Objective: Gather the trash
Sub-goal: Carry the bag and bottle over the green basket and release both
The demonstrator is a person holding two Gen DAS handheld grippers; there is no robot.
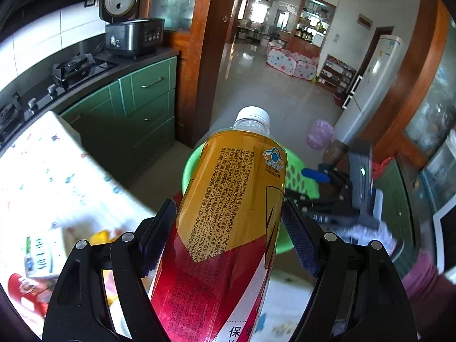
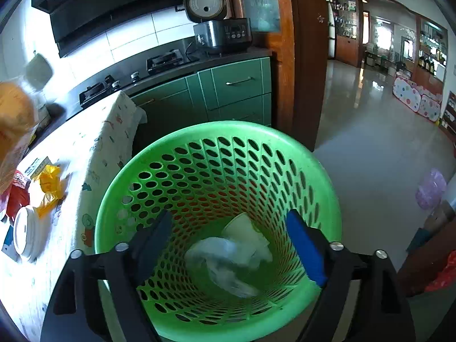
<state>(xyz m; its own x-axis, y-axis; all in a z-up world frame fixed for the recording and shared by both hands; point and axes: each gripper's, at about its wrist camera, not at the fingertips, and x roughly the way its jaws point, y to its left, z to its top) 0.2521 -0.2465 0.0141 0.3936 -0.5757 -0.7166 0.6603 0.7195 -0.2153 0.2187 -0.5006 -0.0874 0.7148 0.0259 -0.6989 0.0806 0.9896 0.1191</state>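
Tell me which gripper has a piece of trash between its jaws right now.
The left gripper: its pads clamp the yellow-and-red drink bottle. The right gripper hangs open over the green basket with nothing between its pads.

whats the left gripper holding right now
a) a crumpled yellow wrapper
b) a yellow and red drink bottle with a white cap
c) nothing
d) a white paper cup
b: in the left wrist view the left gripper has its fingers closed on either side of the bottle, yellow above and red below, with a white cap, pointing toward the green basket.
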